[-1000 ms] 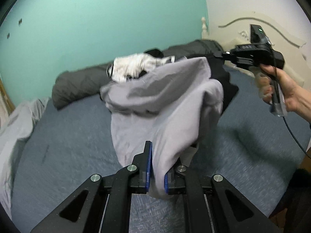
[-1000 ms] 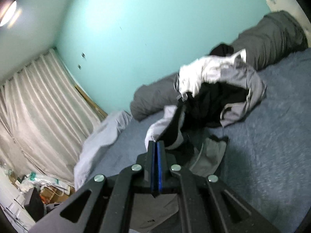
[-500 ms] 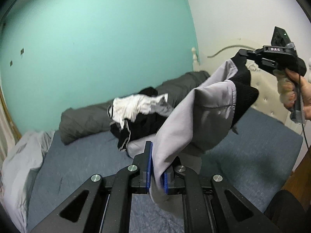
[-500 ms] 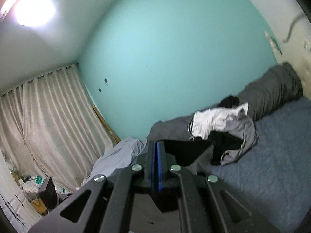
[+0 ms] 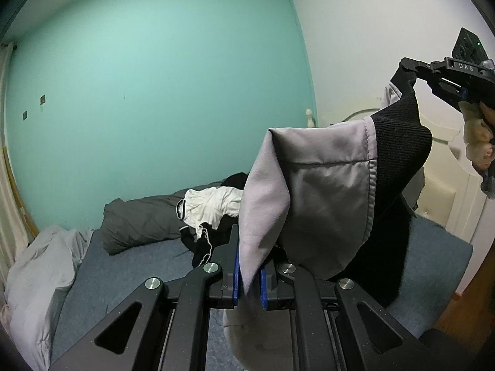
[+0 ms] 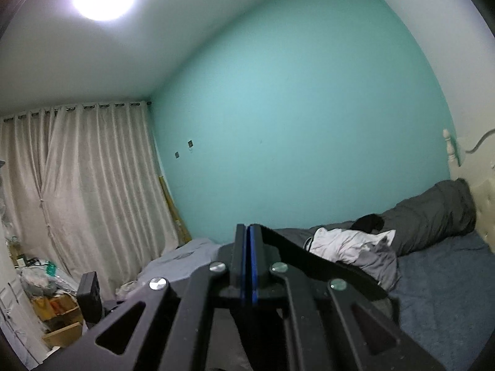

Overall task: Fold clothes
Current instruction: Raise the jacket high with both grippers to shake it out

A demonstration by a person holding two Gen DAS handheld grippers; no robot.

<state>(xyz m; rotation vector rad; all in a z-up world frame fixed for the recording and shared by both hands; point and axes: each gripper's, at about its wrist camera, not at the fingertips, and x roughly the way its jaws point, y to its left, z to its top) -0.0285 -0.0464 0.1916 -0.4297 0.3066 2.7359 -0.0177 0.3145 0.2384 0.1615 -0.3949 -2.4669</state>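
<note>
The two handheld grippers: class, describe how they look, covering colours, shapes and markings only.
The left gripper and the right gripper are matte black, with angular linkage arms, triangular cut-outs, silver round bolts and blue finger pads. The right one's body bears white letters "DAS" and a small green light; a bare hand grips its handle.

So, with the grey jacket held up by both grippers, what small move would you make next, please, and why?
Probably draw the grippers apart: the grey jacket with black ribbed trim hangs bunched between the left gripper and the higher right gripper, above the blue bed.
</note>
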